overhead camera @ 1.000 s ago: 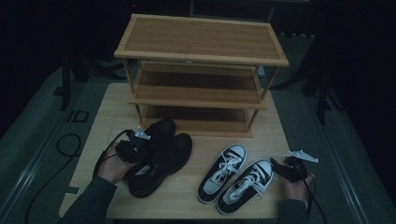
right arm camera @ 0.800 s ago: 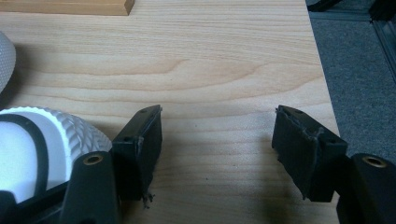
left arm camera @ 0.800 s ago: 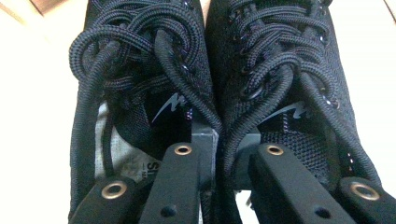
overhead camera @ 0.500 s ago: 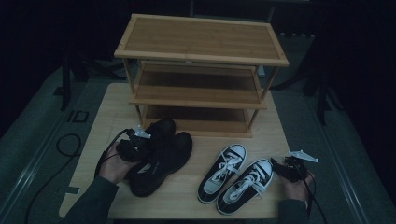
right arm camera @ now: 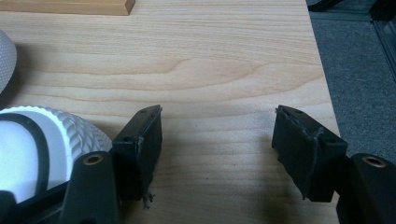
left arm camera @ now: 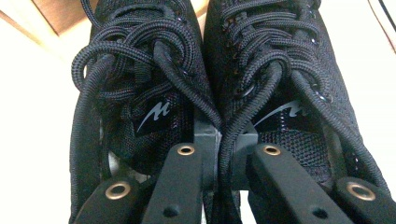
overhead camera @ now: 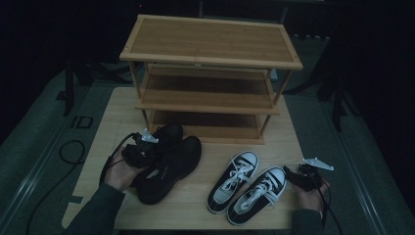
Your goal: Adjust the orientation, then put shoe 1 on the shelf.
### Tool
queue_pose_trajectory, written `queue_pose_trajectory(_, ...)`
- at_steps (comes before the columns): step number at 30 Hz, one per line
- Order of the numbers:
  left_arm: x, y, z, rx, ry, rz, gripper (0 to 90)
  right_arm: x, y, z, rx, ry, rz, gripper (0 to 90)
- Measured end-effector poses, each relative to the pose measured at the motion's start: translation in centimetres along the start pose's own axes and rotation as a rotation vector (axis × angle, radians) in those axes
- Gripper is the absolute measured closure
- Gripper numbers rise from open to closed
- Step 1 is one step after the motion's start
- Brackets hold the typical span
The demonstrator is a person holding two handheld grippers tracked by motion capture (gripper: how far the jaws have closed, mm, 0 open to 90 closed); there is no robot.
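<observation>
The left gripper (left arm camera: pixel 219 154) pinches both black shoes (overhead camera: pixel 169 164) together between its jaws by their soft inner edges; they look light

Left gripper (left arm camera: pixel 218 140) tighter on black shoes (left arm camera: pixel 205 84)

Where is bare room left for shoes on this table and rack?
All three tiers of the wooden shoe rack are bare. The light wooden table is free left of the rack. In front it is crowded: black mesh trainers, black-and-white canvas sneakers.
</observation>
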State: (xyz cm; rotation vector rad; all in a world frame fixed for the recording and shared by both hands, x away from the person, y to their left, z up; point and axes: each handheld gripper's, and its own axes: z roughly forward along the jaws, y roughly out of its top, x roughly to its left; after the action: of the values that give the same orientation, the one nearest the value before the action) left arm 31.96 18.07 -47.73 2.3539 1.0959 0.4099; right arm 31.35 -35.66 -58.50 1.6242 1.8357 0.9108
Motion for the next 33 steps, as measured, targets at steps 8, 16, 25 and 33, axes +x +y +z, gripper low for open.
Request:
queue_pose_trajectory(8, -0.2, 0.5, -0.1, -0.005, 0.001, 0.008, 86.1, 0.0, 0.0, 0.0, 0.001, 0.001, 0.002, 32.7)
queue_pose_trajectory(16, -0.4, 0.9, -0.3, -0.009, 0.003, 0.013, 86.1, 0.0, 0.0, 0.0, 0.001, 0.005, -0.002, 32.5)
queue_pose_trajectory(25, -0.6, 1.7, -0.3, -0.023, 0.008, 0.016, 86.1, 0.0, 0.0, 0.0, 0.001, 0.004, -0.002, 32.6)
queue_pose_trajectory(33, -0.7, 2.5, 0.4, -0.023, 0.005, 0.021, 86.1, 0.0, 0.0, 0.0, 0.001, 0.005, -0.002, 32.5)
